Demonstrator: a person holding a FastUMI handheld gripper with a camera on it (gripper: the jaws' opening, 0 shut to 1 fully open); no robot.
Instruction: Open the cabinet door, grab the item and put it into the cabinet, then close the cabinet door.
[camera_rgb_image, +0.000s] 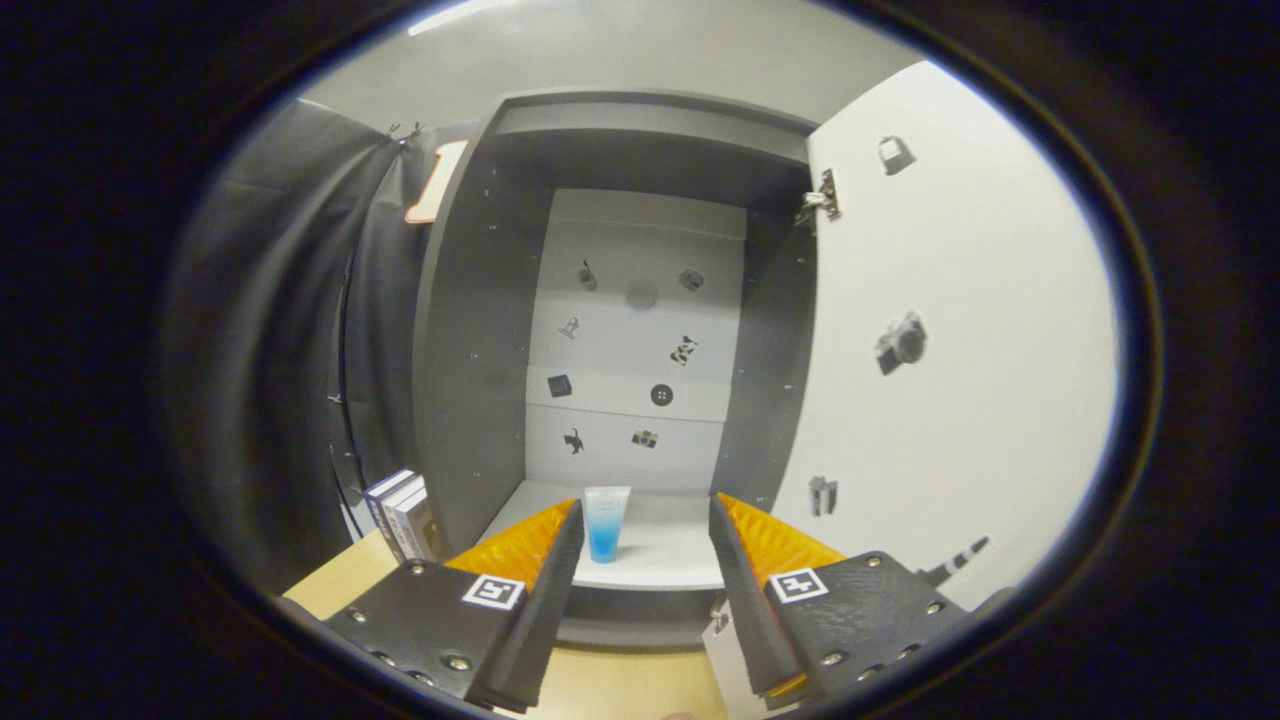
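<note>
The grey cabinet (470, 380) stands open in front of me, its white door (960, 400) swung out to the right on its hinge (822, 205). A small blue tube (606, 523) stands upright on the cabinet's white bottom shelf (660, 560), near the shelf's front left. My gripper (640, 520) is open, with its fingers wide apart and nothing between them. The tube sits just beyond the fingertips, closer to the left finger (555, 570), and neither finger touches it.
Several books (400, 515) stand upright on the wooden tabletop (620, 685) to the left of the cabinet. Black cloth (290, 330) hangs behind them. Small picture stickers dot the cabinet's back wall (640, 340) and the inside of the door.
</note>
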